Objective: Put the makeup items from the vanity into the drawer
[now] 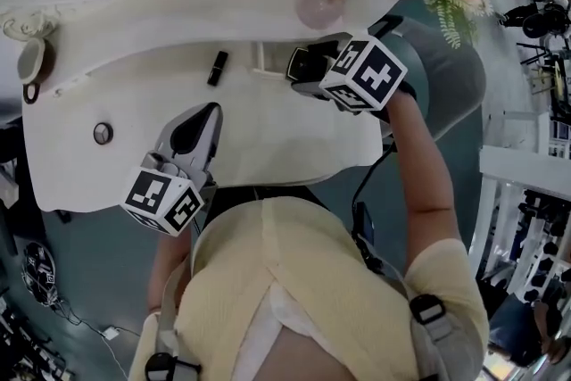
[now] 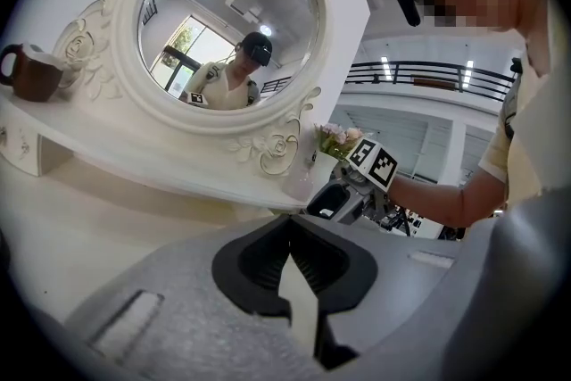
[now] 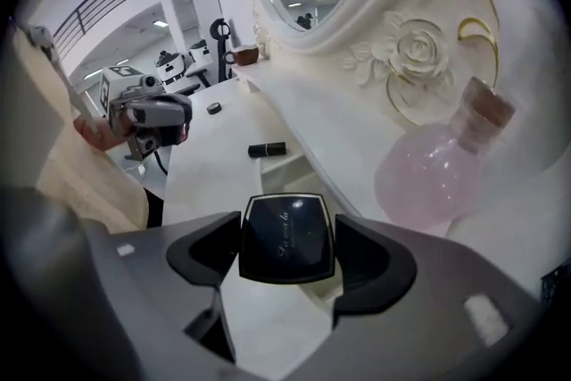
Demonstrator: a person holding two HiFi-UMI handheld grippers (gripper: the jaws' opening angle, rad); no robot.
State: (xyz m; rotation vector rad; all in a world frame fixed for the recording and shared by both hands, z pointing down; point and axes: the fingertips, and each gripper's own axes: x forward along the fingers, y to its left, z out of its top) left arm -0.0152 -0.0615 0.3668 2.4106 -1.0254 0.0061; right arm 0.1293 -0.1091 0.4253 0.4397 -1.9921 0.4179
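Black compact (image 3: pixel 287 236), clamped in right gripper (image 3: pixel 287 251), partly hides perhaps the drawer (image 3: pixel 299 167).

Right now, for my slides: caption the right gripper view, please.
Right gripper grips a black compact over the vanity, pink bottle nearby.

We find vanity top (image 1: pixel 285 138) bare across middle and near edge: wide passage there. Lipstick (image 1: pixel 217 68) lies just left of open drawer (image 1: pixel 268 60); small round item (image 1: pixel 103 133) well left. Flask (image 1: pixel 319 6) on raised shelf just beyond drawer crowds our right gripper (image 3: pixel 287 252), clamped on compact (image 3: pixel 285 227). Our left gripper (image 1: pixel 207 116), jaws together, blocks near-left.
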